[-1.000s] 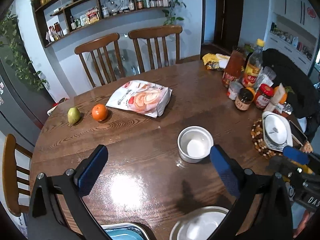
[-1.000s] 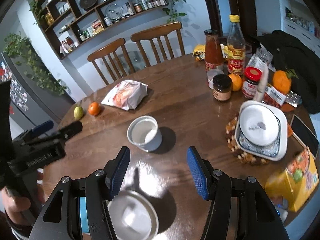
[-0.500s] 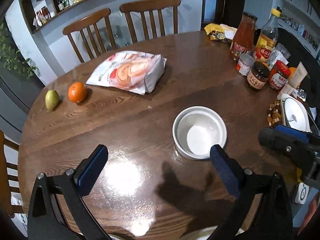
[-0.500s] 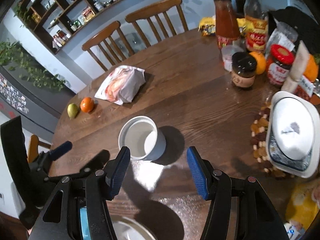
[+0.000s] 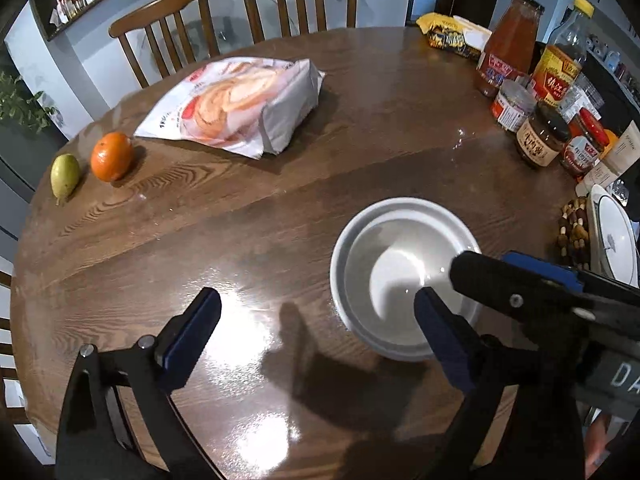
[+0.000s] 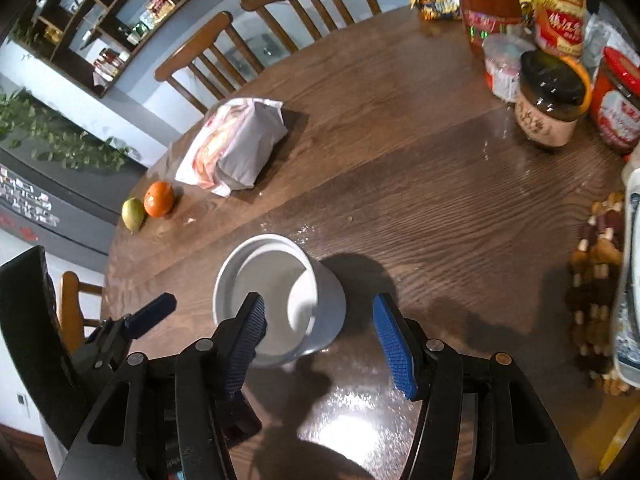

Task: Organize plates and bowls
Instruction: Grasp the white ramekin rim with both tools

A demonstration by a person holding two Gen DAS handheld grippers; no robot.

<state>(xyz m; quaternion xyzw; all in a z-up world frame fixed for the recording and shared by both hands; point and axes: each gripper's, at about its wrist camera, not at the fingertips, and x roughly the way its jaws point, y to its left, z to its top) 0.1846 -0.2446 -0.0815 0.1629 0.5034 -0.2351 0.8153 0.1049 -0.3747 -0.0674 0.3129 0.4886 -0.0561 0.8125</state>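
A white bowl (image 5: 400, 276) stands upright on the round wooden table (image 5: 280, 184); it also shows in the right wrist view (image 6: 276, 292). My right gripper (image 6: 320, 332) is open, its left finger over the bowl's inside and its right finger outside the wall. In the left wrist view the right gripper (image 5: 516, 280) reaches over the bowl's right rim. My left gripper (image 5: 316, 328) is open and empty just left of the bowl. A stack of white plates (image 5: 614, 236) sits on a beaded mat at the right edge.
A snack bag (image 5: 240, 108) lies at the back middle, an orange (image 5: 111, 156) and a pear (image 5: 64, 176) at the left. Jars and bottles (image 5: 536, 120) crowd the back right. Two chairs (image 5: 240, 12) stand behind the table.
Both grippers have moved forward and down toward the bowl. The right gripper's fingers now straddle the bowl's wall. The near plate and blue tray have left view.
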